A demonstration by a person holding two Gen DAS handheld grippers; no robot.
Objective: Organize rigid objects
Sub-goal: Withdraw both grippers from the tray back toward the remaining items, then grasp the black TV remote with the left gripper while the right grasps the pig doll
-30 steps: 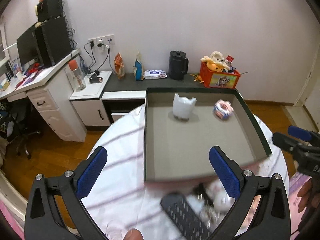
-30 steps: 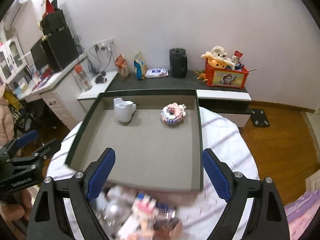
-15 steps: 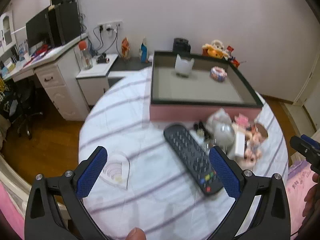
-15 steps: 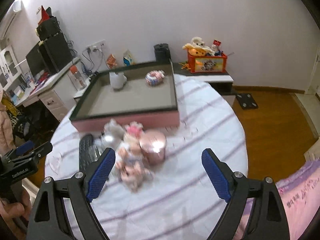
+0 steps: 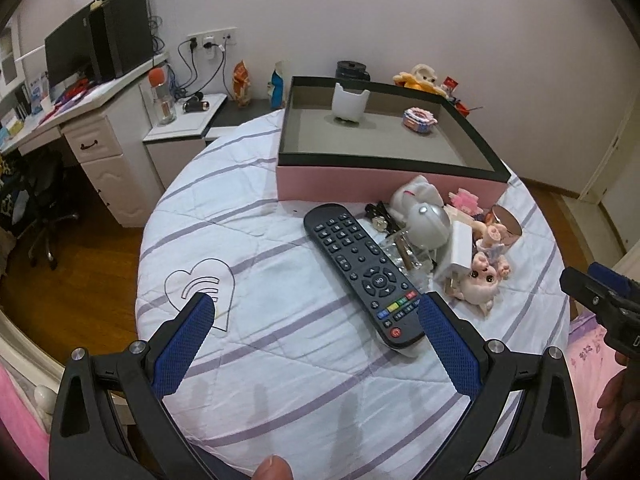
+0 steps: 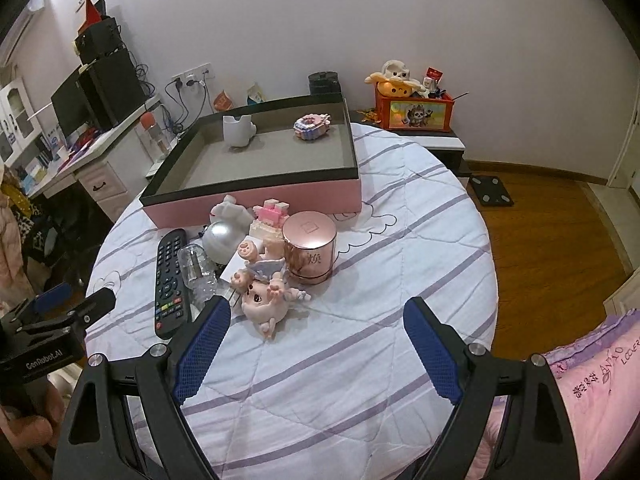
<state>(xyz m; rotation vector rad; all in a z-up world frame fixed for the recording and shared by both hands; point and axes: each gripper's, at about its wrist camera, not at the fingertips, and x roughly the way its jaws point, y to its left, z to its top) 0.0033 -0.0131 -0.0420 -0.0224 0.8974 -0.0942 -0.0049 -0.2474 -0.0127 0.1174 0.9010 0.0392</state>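
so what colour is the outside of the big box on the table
Pink, with a black rim, on the box; clearest in the right wrist view.

- One shallow pink box (image 6: 256,200) with a dark rim and grey floor, upper centre of the right wrist view.
- Two things inside it: one white cup (image 6: 237,130) and one pastel brick-built ring (image 6: 311,126).
- One black remote control (image 5: 362,270) with coloured buttons, centre of the left wrist view.
- One rose-gold cylindrical tin (image 6: 309,246), mid-frame.
- One pink pig figurine (image 6: 264,300), lying below the tin.
- One clear plastic bottle (image 6: 196,268), beside the remote.
- One silver-domed white toy (image 6: 219,238).
- One pink brick-built block model (image 6: 272,216).
- One white card (image 5: 460,240), standing on edge.
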